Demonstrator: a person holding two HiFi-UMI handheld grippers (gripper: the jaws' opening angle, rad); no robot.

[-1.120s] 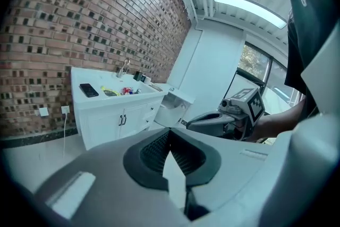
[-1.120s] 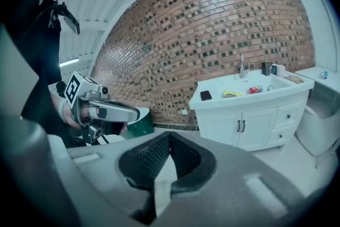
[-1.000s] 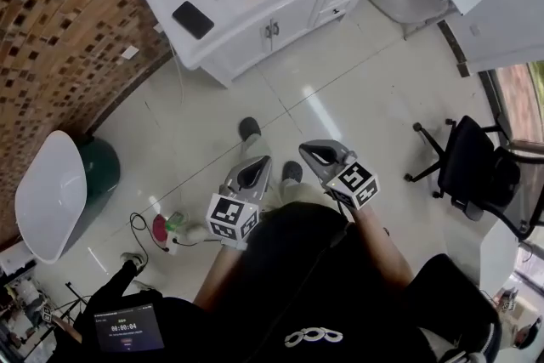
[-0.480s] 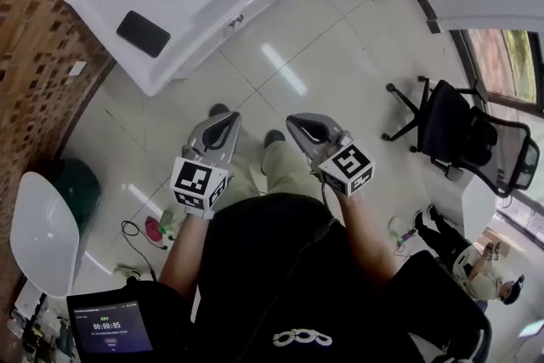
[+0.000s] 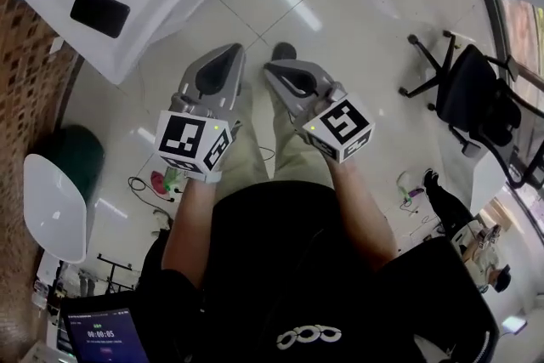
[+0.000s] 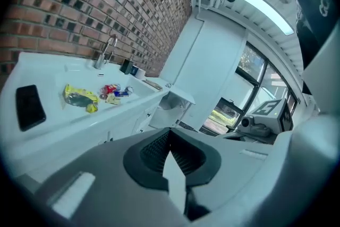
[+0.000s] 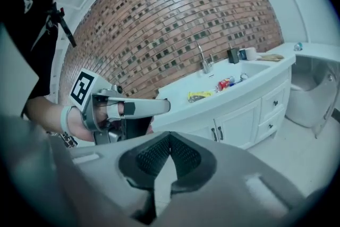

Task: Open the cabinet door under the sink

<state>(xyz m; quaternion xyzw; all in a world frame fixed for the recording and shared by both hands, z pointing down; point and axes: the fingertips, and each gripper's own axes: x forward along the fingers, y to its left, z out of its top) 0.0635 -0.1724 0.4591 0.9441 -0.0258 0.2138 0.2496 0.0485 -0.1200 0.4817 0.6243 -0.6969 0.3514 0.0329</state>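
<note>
Drawers (image 7: 274,110) and the cabinet door (image 7: 226,131) under the sink are shut, the door's handles side by side. On the white counter (image 6: 58,126) lie a yellow packet (image 6: 79,97), small red and blue packets (image 6: 115,91) near the faucet (image 6: 108,49), and a black phone (image 5: 99,13). A brick wall (image 7: 175,24) backs it, and an office chair (image 5: 476,110) stands on the glossy tiled floor (image 5: 340,4). The left gripper (image 5: 228,53) and right gripper (image 5: 272,69) are held side by side at the person's waist, well apart from the cabinet. Both have their jaws closed on nothing.
</note>
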